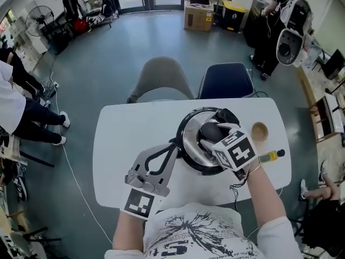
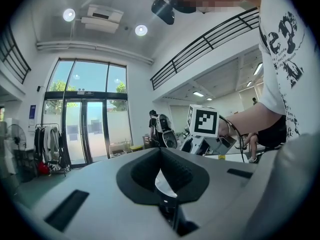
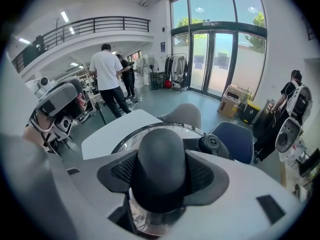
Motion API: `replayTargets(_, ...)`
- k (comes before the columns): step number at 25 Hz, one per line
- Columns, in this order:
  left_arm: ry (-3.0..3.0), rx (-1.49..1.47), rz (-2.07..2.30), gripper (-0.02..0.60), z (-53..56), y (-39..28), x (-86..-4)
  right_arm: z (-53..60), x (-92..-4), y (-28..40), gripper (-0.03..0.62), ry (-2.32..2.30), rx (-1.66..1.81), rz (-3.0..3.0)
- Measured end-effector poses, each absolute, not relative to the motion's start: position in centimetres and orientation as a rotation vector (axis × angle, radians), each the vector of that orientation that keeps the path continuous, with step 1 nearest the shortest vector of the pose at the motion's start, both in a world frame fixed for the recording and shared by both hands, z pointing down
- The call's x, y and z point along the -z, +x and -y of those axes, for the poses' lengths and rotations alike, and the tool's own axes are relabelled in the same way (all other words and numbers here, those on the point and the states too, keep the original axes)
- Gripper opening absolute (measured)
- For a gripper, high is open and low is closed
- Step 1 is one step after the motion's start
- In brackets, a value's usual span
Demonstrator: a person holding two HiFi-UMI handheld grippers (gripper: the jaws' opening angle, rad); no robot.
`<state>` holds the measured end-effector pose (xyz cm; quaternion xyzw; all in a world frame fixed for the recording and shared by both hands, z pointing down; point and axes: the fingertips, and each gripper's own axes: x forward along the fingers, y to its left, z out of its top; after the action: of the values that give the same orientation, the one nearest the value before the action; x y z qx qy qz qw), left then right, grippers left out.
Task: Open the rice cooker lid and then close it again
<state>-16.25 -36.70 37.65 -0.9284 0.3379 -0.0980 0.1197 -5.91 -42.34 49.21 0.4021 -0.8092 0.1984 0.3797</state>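
White table (image 1: 116,139): rice cooker lid (image 1: 188,139) apparently seated, right gripper (image 1: 212,135) clamping its knob (image 3: 161,154), left gripper (image 1: 171,147) closed, empty; fits either pre-lift or just-reclosed.

No word or number can be read with certainty. The person's white T-shirt (image 1: 188,235), at the near edge, carries black distressed lettering that is too broken to make out. The cardboard box (image 1: 198,11) on the far floor has dark print down its near face, too small to read. The left gripper (image 1: 171,148) bears a black-and-white square marker (image 1: 139,204) and the right gripper (image 1: 210,135) a second marker (image 1: 237,151). Both are patterns without letters.
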Motion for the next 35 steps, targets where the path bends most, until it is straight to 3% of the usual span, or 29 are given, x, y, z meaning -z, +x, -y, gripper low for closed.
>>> replayTargets(11, -2.731, 0.272, -0.965, 0.014, 36.5, -14.7, -39.3, 42.1, -50.8, -4.6, 0.301, 1.016, -0.473, 2.068)
replayTargets(23, -2.751, 0.182, -1.115, 0.012, 34.2, -14.1, -37.3, 40.9, -46.3, -3.9, 0.321, 1.192, -0.403, 2.158)
replayTargets(25, -2.784, 0.118, -1.179, 0.014, 33.4, -13.7, -36.8, 40.1, -45.3, -3.5, 0.295, 1.199, -0.381, 2.184)
replayTargets(33, -2.789, 0.089, -1.254, 0.014, 28.7, -11.9, -35.8, 34.3, -41.0, -1.9, 0.038, 1.263, -0.252, 2.375)
replayTargets(35, -2.797, 0.084, -1.276, 0.014, 27.5, -11.6, -35.3, 32.6, -39.6, -1.3, 0.015, 1.280, -0.203, 2.428)
